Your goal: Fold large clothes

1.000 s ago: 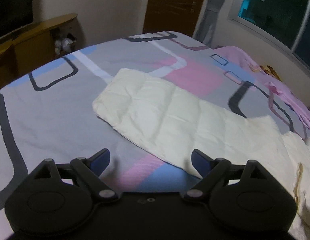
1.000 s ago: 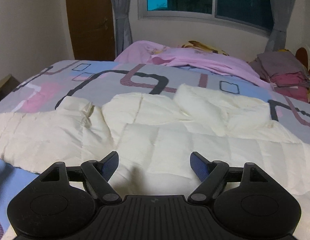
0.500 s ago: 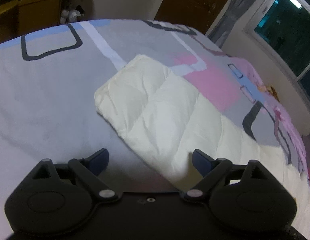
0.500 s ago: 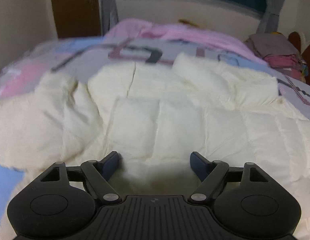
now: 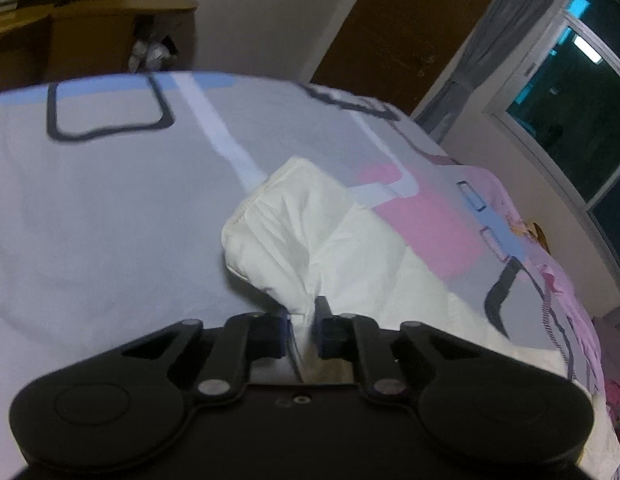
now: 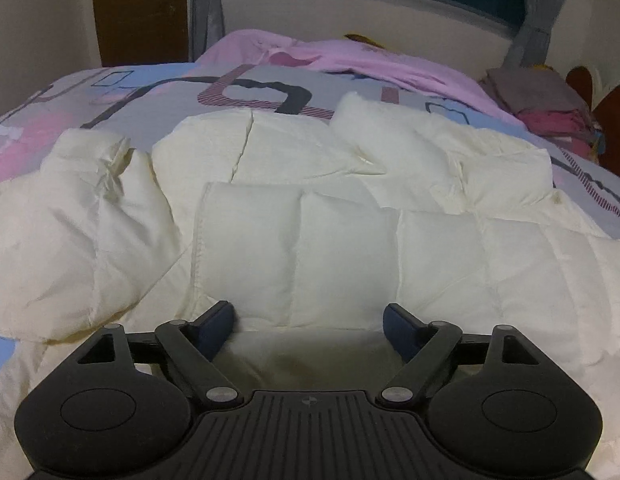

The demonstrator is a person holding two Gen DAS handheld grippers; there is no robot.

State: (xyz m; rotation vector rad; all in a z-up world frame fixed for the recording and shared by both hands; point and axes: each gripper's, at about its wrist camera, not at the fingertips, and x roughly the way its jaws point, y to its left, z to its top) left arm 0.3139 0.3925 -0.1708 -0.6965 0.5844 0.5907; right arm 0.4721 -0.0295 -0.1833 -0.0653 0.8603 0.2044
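quilted jacket (image 6: 342, 240): cream, plain, stitched into square panels. bedsheet (image 5: 109, 208): pale grey ground, patterned with pink blocks, light blue bands and dark rounded-rectangle outlines. blanket (image 6: 350, 56) at far end: pink. folded clothes (image 6: 546, 96): grey over magenta. door (image 5: 410, 24): brown. curtains (image 6: 205, 4): grey. gripper bodies: black; finger pads (image 6: 217, 326): dark blue.
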